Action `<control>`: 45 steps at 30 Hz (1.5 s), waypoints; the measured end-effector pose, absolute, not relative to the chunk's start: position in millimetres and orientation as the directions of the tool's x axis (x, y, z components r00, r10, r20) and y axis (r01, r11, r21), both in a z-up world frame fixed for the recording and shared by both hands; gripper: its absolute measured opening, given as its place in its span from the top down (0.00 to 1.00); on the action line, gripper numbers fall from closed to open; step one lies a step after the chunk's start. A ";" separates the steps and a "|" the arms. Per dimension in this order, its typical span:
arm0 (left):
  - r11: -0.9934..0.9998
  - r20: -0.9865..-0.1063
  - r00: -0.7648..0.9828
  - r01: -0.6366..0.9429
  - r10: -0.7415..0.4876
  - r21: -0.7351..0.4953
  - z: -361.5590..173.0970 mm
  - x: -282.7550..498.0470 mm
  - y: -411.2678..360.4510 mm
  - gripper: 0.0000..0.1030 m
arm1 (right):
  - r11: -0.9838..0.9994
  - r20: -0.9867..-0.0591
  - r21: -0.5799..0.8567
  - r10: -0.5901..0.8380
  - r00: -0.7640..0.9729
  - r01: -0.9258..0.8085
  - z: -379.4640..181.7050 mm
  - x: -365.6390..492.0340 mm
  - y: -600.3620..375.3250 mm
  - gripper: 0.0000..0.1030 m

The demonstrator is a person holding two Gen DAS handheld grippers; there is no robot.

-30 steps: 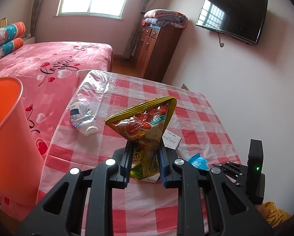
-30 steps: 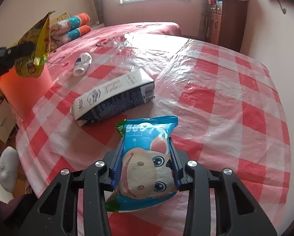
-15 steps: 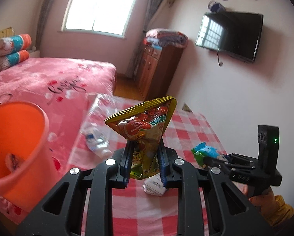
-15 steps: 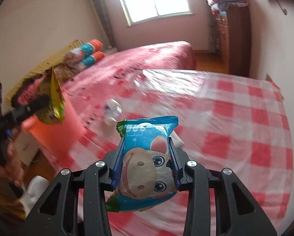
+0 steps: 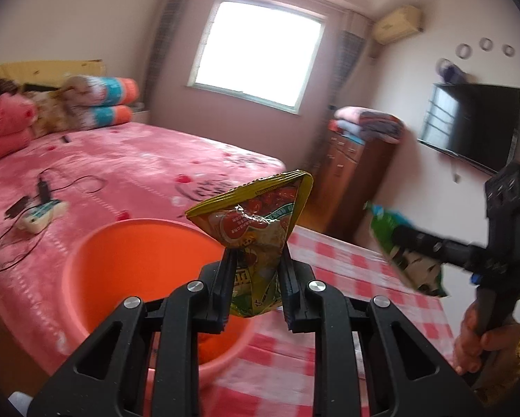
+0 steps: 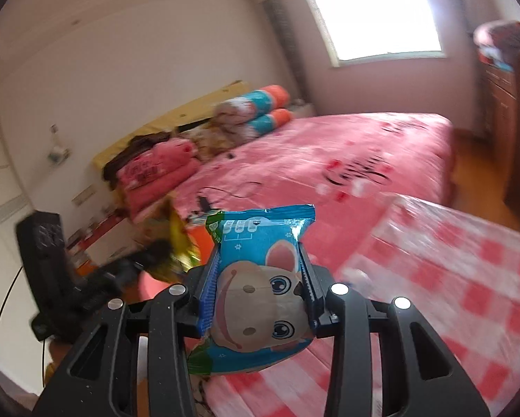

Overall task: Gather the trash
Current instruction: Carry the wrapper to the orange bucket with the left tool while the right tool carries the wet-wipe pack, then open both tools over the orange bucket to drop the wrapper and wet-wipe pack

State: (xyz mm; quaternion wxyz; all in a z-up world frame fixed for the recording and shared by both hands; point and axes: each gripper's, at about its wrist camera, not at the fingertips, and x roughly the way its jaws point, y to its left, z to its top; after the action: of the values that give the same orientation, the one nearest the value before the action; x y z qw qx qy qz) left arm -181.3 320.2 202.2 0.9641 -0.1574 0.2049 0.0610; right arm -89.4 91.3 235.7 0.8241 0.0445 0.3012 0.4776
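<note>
- The left gripper (image 5: pixel 256 271) pinches a yellow-green snack bag (image 5: pixel 256 232) between its black fingers, the bag's sealed top edge uppermost.
- Behind and below the bag stands an orange plastic bucket (image 5: pixel 120 271), beside a red-checked tablecloth (image 5: pixel 346 271).
- At right, the right gripper (image 5: pixel 409 239), held by a hand (image 5: pixel 482 340), clamps a blue-green wrapper (image 5: pixel 392 239).
- A pink bed (image 5: pixel 120 173) lies beyond.

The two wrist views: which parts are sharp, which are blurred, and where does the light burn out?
Left wrist view: the yellow snack bag is sharp; the bed is smeared and the window burns white. Right wrist view: the blue wrapper is sharp, the checked tablecloth streaks, and its window is blown out.
</note>
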 end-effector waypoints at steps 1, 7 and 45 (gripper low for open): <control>0.937 -0.421 0.904 -0.205 0.071 -0.282 199.5 -181.7 328.7 0.76 | 0.521 -0.449 0.358 0.824 0.346 -0.775 239.1 -89.8 105.0 0.60; 0.910 -0.465 0.875 -0.297 0.137 -0.290 181.6 -179.9 366.2 0.74 | 0.436 -0.459 0.349 0.851 0.254 -0.829 238.6 -91.9 182.7 0.58; 0.992 -0.435 0.900 -0.068 0.013 -0.111 182.0 -162.6 222.5 0.06 | 0.797 -0.431 0.312 0.604 0.671 -0.517 144.6 -123.5 -21.1 0.07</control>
State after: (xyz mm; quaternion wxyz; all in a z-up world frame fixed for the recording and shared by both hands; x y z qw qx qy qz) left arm -162.6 222.5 182.0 0.9728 -0.0616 0.2225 0.0210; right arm -123.5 -21.1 144.6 0.9103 0.0820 0.2642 0.3078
